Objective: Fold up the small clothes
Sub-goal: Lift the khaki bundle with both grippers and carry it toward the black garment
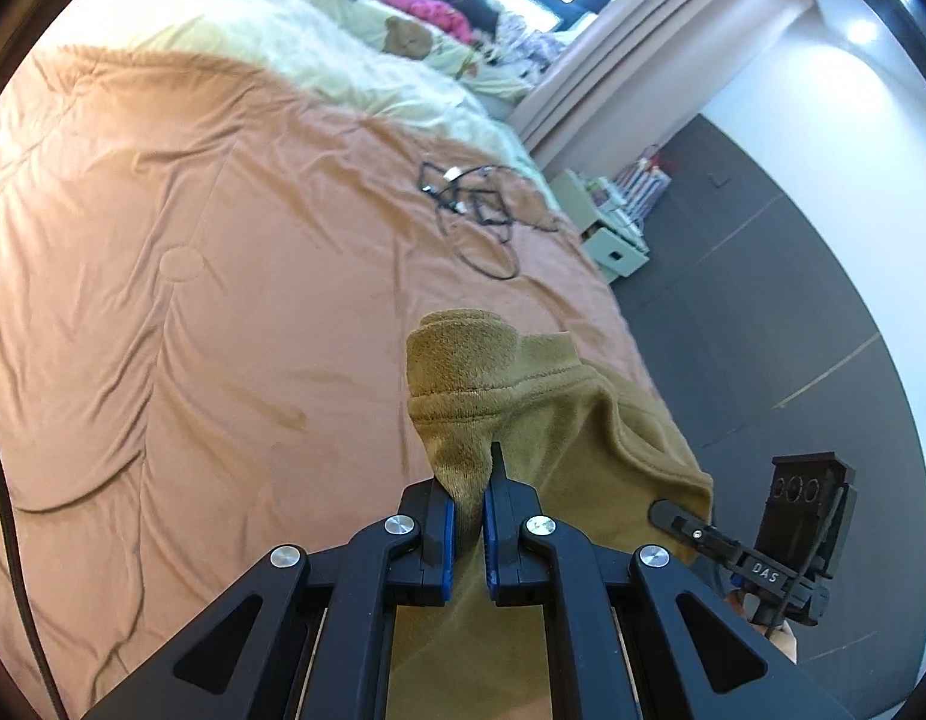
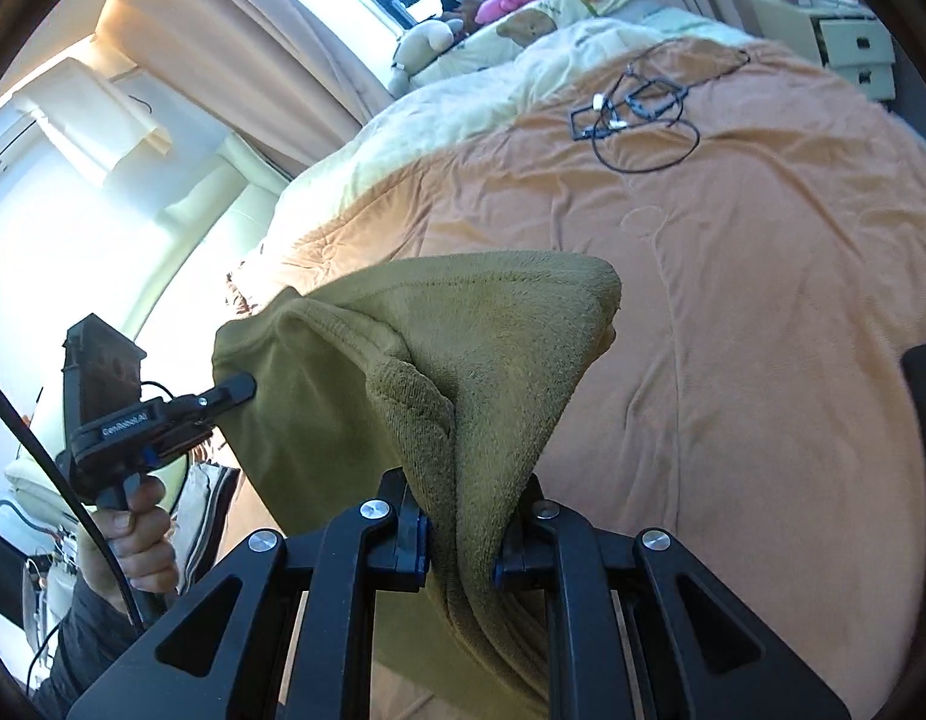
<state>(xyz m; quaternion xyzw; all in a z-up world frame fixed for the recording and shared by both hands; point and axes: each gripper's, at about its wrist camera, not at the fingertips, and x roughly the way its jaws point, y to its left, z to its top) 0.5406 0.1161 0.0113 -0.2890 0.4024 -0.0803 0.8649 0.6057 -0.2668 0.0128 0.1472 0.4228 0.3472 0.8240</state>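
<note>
An olive-brown fleece garment [image 1: 523, 396] hangs in the air over the bed, stretched between both grippers. My left gripper [image 1: 469, 510] is shut on a bunched edge of it, with cloth squeezed between the blue pads. In the right wrist view my right gripper [image 2: 463, 534] is shut on another bunch of the same garment [image 2: 493, 336], which drapes down over its jaws. Each view also shows the other gripper: the right gripper [image 1: 664, 510] with its tip on the garment's far edge, and the left gripper [image 2: 244, 385] held by a hand [image 2: 133, 546].
Below lies a bed with an orange duvet [image 1: 223, 300] and a cream blanket [image 1: 343, 60] further back. A tangle of black cables [image 2: 637, 108] lies on the duvet. Plush toys and pillows sit at the headboard. A pale drawer unit [image 1: 613, 240] stands on the dark floor [image 1: 763, 330].
</note>
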